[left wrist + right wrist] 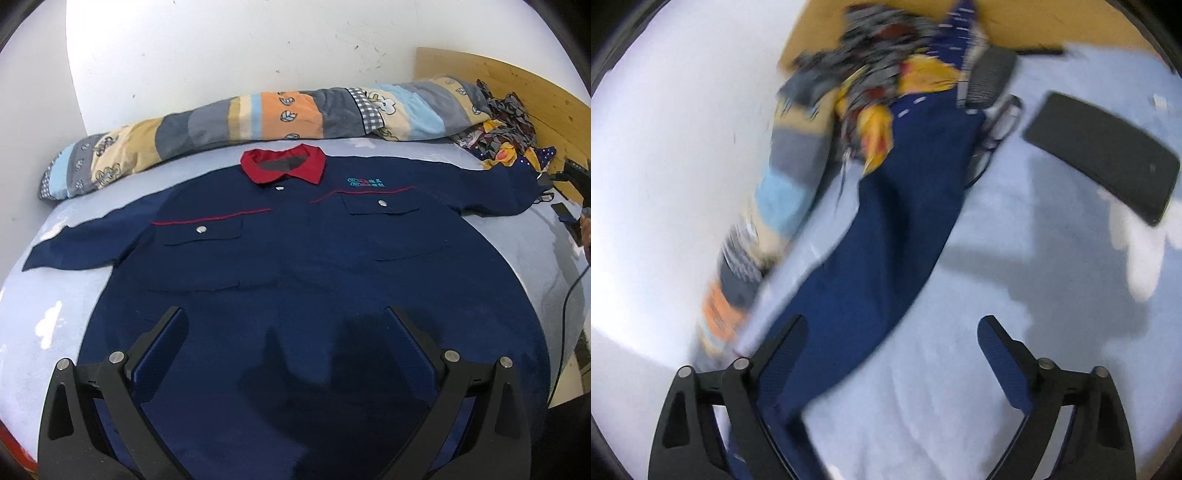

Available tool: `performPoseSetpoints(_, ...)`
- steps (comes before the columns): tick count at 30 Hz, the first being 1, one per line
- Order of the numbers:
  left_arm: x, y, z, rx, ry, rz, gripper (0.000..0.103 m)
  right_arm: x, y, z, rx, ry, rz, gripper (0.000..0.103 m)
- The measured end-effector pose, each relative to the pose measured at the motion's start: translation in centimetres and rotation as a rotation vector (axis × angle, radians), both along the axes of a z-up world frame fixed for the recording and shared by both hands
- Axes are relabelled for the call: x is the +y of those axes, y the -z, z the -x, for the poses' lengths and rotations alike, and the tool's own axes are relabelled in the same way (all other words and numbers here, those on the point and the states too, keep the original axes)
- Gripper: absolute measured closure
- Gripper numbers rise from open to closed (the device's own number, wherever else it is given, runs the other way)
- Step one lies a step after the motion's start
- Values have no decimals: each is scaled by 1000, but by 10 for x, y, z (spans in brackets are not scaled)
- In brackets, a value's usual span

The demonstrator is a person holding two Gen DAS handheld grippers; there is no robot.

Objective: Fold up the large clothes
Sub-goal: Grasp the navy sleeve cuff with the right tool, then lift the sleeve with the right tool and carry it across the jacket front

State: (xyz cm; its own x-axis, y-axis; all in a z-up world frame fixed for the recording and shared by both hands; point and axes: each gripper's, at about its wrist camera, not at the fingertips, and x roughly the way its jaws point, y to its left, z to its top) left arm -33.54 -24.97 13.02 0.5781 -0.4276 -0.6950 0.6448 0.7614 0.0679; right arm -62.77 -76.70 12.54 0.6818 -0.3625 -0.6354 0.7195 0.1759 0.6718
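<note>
Pale-blue bed sheet (44, 325) carries the spread navy shirt (295, 258); both claws, left (286, 325) and right (892, 332), gape empty.

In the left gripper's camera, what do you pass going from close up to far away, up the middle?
left gripper → navy shirt → red collar → striped quilt roll → white wall.
</note>
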Motion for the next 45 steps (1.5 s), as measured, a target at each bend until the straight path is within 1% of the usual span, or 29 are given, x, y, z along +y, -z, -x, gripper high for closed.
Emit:
performPoseSetpoints(1, -1, 1, -1, 8, -1, 1, 0, -11, 4, 8, -40, 20, -20, 10)
performPoseSetpoints(2, -2, 2, -2, 20, 1, -1, 0, -20, 7, 12, -64, 29, -32, 12)
performPoseSetpoints(3, -3, 4, -2, 32, 5, -4, 0, -27, 11, 16, -87, 37, -37, 18)
performPoseSetpoints(5, -6, 7, -2, 43, 11, -13, 0, -44, 21, 17, -136, 41, -53, 26)
performPoseSetpoints(6, -7, 10, -1, 44, 14, -23, 0, -50, 26, 15, -139, 39, -58, 33)
performPoseSetpoints(7, -8, 12, -1, 43, 17, -32, 0, -57, 31, 11, -124, 38, -60, 38)
performPoseSetpoints(9, -11, 17, -1, 42, 16, -51, 0, -70, 36, 3, -102, 37, -58, 54)
performPoseSetpoints(11, -13, 21, -3, 51, 13, -67, 0, -82, 40, -9, -80, 38, -51, 57)
performPoseSetpoints(13, -14, 27, -4, 61, 10, -84, 0, -91, 44, -17, -38, 69, -36, 57)
performPoseSetpoints(15, -15, 33, -5, 70, 12, -105, 0, -96, 49, -22, -20, 88, -15, 57)
performPoseSetpoints(16, -16, 35, -6, 76, 14, -114, 0, -101, 55, -27, -1, 83, -28, 57)
performPoseSetpoints(18, -17, 37, -6, 78, 18, -122, 0, -106, 65, -30, 36, 101, -31, 64)
performPoseSetpoints(20, -17, 37, -7, 83, 18, -116, 0, -111, 71, -33, 34, 100, -21, 66)
performPoseSetpoints(21, -17, 37, -7, 85, 17, -109, 0, -114, 73, -35, 26, 90, -22, 65)
performPoseSetpoints(23, -17, 37, -6, 83, 18, -101, 0, -118, 75, -36, -42, 64, -18, 65)
performPoseSetpoints(24, -16, 37, -7, 85, 20, -100, 0, -120, 78, -38, -94, 44, -25, 70)
performPoseSetpoints(25, -15, 38, -6, 87, 21, -100, 0, -121, 80, -39, -127, 36, -26, 78)
performPoseSetpoints(26, -15, 39, -6, 88, 21, -102, 0, -120, 81, -41, -158, 33, -14, 98)
performPoseSetpoints(27, -15, 39, -7, 93, 22, -105, 0, -117, 79, -43, -182, 25, 13, 98)
performPoseSetpoints(28, -15, 40, -7, 99, 21, -106, 0, -116, 76, -48, -179, 6, 40, 98)
performPoseSetpoints(30, -15, 39, -8, 99, 18, -104, 0, -116, 72, -55, -116, 16, 60, 98)
performPoseSetpoints(32, -15, 39, -8, 97, 18, -102, 0, -117, 73, -54, -79, 78, 61, 91)
performPoseSetpoints(33, -15, 39, -8, 94, 18, -102, 0, -117, 74, -54, -72, 93, 57, 91)
performPoseSetpoints(34, -15, 39, -7, 92, 21, -104, 0, -116, 78, -55, -82, 87, 42, 92)
performPoseSetpoints(35, -14, 39, -7, 88, 23, -107, 0, -115, 79, -54, -93, 84, 35, 98)
performPoseSetpoints(36, -14, 39, -7, 85, 23, -109, 0, -111, 74, -51, -111, 92, 57, 99)
performPoseSetpoints(40, -12, 35, -6, 85, 23, -93, 0, -101, 33, -48, -161, 78, 148, 100)
performPoseSetpoints(43, -9, 31, -5, 64, 25, -89, 0, -89, -3, -48, -223, 52, 193, 100)
performPoseSetpoints(45, -7, 28, -4, 55, 22, -83, 0, -81, -23, -50, -246, 33, 214, 100)
